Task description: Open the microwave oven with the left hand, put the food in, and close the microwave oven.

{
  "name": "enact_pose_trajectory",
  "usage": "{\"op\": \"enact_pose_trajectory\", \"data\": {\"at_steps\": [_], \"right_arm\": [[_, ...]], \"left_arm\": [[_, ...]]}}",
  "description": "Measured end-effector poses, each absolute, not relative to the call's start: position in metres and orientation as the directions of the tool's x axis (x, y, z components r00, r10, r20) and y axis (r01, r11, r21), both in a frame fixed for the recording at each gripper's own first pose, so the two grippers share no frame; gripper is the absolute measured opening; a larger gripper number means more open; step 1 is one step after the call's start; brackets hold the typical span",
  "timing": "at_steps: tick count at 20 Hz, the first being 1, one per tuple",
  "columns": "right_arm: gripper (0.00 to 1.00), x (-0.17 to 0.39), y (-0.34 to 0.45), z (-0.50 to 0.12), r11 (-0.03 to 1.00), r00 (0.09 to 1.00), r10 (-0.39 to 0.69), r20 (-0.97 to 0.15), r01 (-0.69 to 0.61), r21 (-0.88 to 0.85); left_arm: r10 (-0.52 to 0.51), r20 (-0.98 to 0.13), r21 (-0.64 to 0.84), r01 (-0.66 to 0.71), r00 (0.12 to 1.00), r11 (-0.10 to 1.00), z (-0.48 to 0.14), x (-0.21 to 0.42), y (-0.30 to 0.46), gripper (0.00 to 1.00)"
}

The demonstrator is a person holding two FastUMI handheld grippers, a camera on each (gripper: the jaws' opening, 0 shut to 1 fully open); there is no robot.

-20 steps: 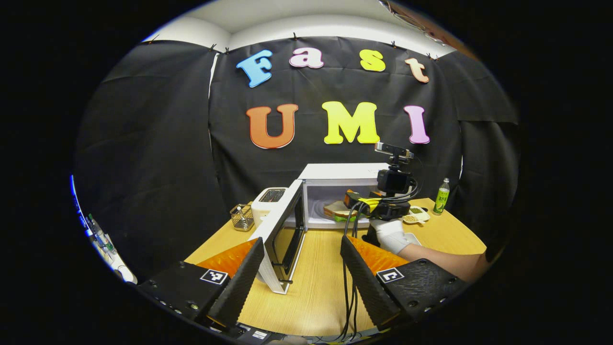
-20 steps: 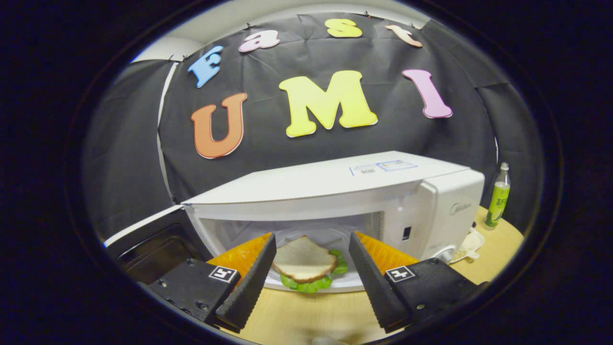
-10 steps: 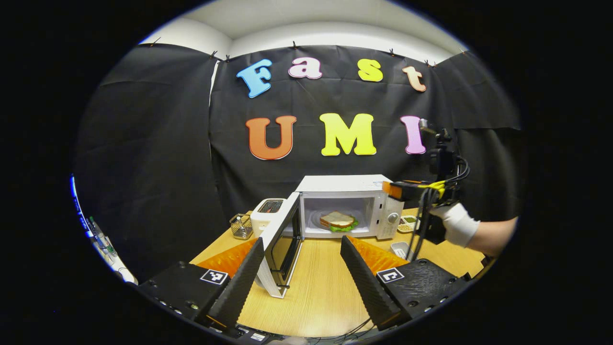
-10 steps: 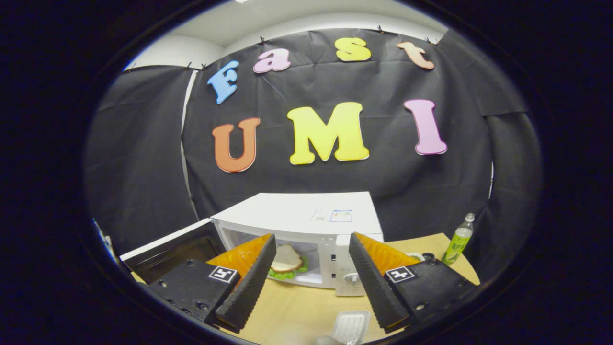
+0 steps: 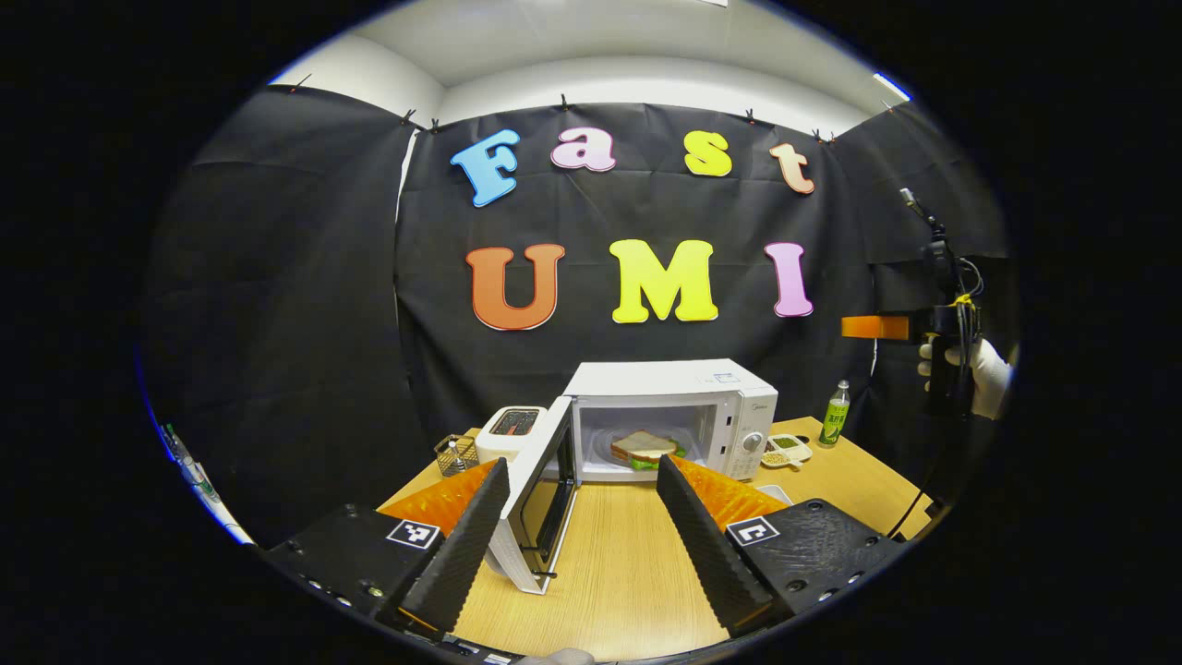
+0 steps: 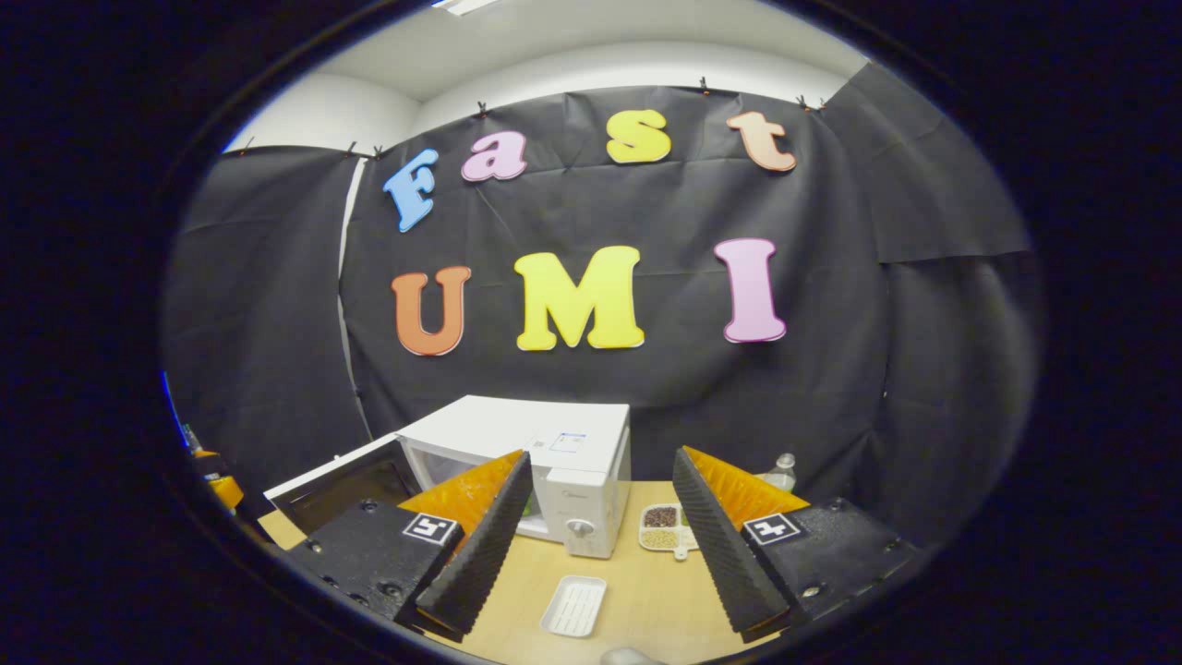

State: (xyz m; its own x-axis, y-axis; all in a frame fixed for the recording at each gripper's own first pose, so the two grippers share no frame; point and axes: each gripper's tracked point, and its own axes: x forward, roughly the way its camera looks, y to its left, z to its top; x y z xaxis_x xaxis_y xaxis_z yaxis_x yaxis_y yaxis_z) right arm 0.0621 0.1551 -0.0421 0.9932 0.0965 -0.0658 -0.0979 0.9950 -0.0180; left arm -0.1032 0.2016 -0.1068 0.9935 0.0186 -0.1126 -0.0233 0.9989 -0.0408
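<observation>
The white microwave (image 5: 674,380) stands at the back of the wooden table with its door (image 5: 536,480) swung wide to the left. A sandwich (image 5: 642,448) of bread and green lettuce lies on the turntable inside. My left gripper (image 5: 580,545) hovers open and empty over the table, in front of the door. In the left gripper view the right gripper (image 5: 873,326) is held high at the far right by a gloved hand (image 5: 988,374). In the right gripper view my right gripper (image 6: 596,540) is open and empty, well back from the microwave (image 6: 545,439).
A white toaster (image 5: 510,428) and a wire basket (image 5: 452,453) stand left of the microwave. To the right are a divided dish of grains (image 6: 667,528) and a green bottle (image 5: 835,413). A small white tray (image 6: 573,606) lies on the table near the front.
The right gripper has drawn back out of the microwave, up and to the right, leaving the sandwich inside. The left gripper has pulled back a little from the open door.
</observation>
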Motion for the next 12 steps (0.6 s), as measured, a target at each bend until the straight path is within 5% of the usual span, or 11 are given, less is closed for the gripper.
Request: {"op": "enact_pose_trajectory", "data": {"at_steps": [10, 11, 12], "right_arm": [[0.98, -0.007, 0.084, -0.052, 0.998, 0.997, -0.025, -0.07, 0.021, -0.066], [0.98, -0.01, 0.081, -0.052, 0.998, 0.997, -0.032, -0.07, 0.028, -0.062], [0.98, -0.013, 0.08, -0.053, 0.998, 0.997, -0.037, -0.072, 0.032, -0.059]], "left_arm": [[0.057, -0.111, -0.024, -0.06, 0.992, 0.998, -0.112, -0.09, 0.232, 0.96], [0.056, -0.114, -0.026, -0.059, 0.992, 0.998, -0.113, -0.089, 0.233, 0.89], [0.06, -0.114, -0.033, -0.064, 0.992, 0.997, -0.115, -0.088, 0.236, 0.95]]}}
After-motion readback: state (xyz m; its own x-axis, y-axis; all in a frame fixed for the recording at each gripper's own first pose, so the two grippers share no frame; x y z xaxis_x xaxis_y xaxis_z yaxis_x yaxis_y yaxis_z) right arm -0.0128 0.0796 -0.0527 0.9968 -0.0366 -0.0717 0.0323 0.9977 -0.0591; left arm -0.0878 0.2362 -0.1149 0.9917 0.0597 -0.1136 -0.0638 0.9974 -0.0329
